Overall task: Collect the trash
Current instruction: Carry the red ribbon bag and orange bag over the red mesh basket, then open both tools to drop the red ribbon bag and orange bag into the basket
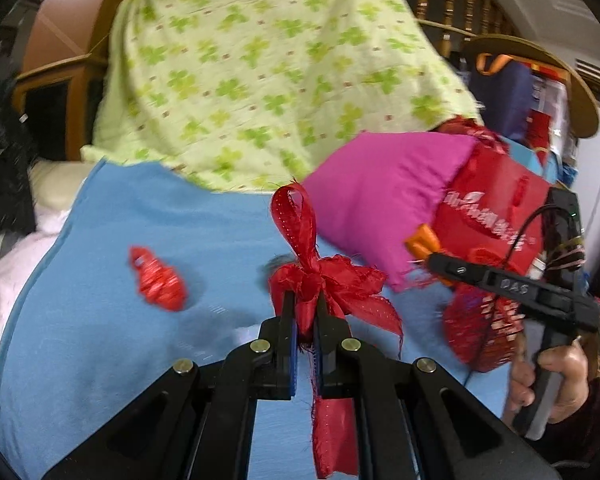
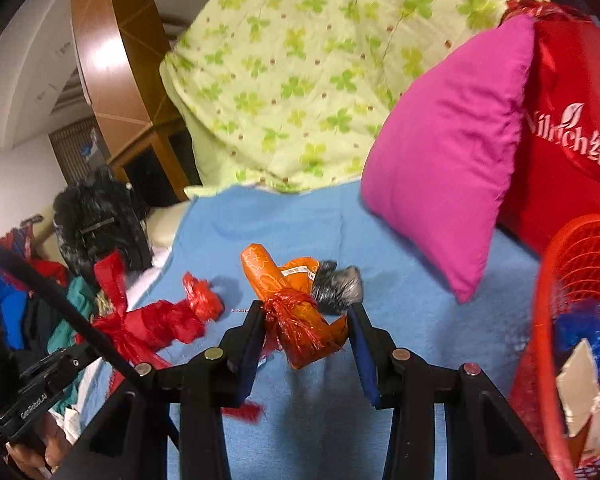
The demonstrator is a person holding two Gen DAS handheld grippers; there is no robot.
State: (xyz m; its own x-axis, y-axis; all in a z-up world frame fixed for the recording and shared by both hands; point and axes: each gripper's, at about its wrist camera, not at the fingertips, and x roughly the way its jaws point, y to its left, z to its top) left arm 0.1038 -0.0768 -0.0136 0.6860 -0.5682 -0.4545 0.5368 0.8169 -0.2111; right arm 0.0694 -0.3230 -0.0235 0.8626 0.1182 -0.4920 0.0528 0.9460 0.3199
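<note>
While our left tool pinches the frayed red ribbon bow above the blue bed blanket, our right tool clamps a crumpled orange wrapper beside the red mesh basket.

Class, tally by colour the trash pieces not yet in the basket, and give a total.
Red: 2, ribbon and red wrapper
Orange: 1, orange wrapper
Grey: 1, grey wad
Total: 4

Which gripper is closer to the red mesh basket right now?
Right. The right gripper sits just beside the red mesh basket; the left gripper is farther off, beyond it.
</note>
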